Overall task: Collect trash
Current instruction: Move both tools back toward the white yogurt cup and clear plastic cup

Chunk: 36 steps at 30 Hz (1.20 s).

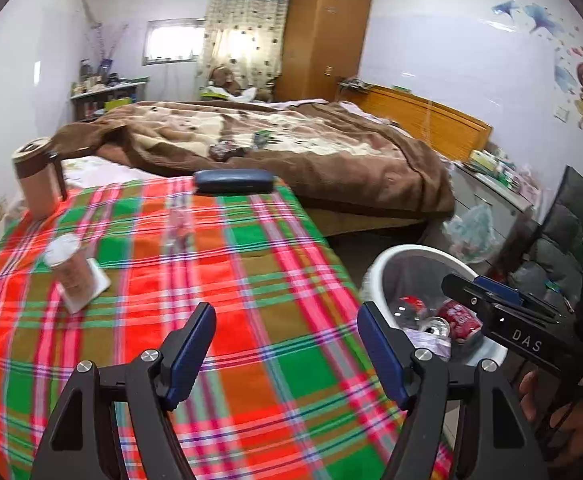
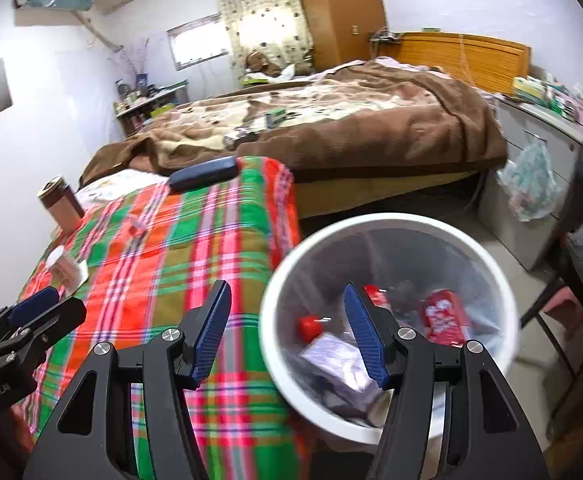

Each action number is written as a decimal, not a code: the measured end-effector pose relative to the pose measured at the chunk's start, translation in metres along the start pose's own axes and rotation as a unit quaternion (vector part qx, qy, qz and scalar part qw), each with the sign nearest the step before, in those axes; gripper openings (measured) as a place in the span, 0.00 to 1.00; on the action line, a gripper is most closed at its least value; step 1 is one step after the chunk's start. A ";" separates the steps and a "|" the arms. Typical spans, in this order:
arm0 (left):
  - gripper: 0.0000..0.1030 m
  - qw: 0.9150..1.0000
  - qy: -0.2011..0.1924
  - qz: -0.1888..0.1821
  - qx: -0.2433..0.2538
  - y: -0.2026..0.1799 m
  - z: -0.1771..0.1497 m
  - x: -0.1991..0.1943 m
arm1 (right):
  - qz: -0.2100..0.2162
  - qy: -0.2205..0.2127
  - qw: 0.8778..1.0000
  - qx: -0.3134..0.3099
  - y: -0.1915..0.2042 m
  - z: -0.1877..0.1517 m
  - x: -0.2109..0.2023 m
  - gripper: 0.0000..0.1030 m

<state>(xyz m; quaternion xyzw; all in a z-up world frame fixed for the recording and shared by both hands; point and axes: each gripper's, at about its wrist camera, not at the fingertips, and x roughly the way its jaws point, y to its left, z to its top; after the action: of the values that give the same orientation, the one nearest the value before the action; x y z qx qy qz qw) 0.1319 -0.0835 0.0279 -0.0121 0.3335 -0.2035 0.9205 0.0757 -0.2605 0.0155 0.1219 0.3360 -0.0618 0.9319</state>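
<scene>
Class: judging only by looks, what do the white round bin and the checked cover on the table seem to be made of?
White round bin: probably plastic; smooth, glossy, evenly moulded rim, with a clear film liner inside. Checked cover: woven cloth, matt; it creases softly and drapes over the table's edge.

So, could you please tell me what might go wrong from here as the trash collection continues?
1. The white bin stands right against the plaid-covered table's edge, and the right tongs hover at its rim; a careless swing might tip it.
2. The clear crumpled wrapper is faint and blurred, so a grasp could miss it.
3. The tall capped cup and the brown mug stand upright near that wrapper; the open left tongs could knock them over while reaching.
</scene>
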 end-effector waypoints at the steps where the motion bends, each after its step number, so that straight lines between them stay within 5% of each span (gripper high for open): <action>1: 0.71 1.000 -0.002 0.006 -0.005 0.009 -0.001 -0.002 | 0.005 0.001 1.000 -0.004 0.005 0.000 0.001 0.59; 20: 0.71 0.990 -0.014 0.103 -0.092 0.138 0.000 -0.008 | 0.077 0.037 0.995 -0.048 0.081 0.020 0.055 0.59; 36: 0.71 0.989 0.008 0.112 -0.095 0.199 0.016 0.034 | 0.115 0.085 0.988 -0.057 0.142 0.039 0.129 0.59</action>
<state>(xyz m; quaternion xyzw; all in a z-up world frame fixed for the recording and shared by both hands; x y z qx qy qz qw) 0.2378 0.0841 -0.0118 -0.0605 0.3580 -0.0665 0.9294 0.2268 -0.1389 -0.0116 0.1115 0.4009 0.0755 0.9062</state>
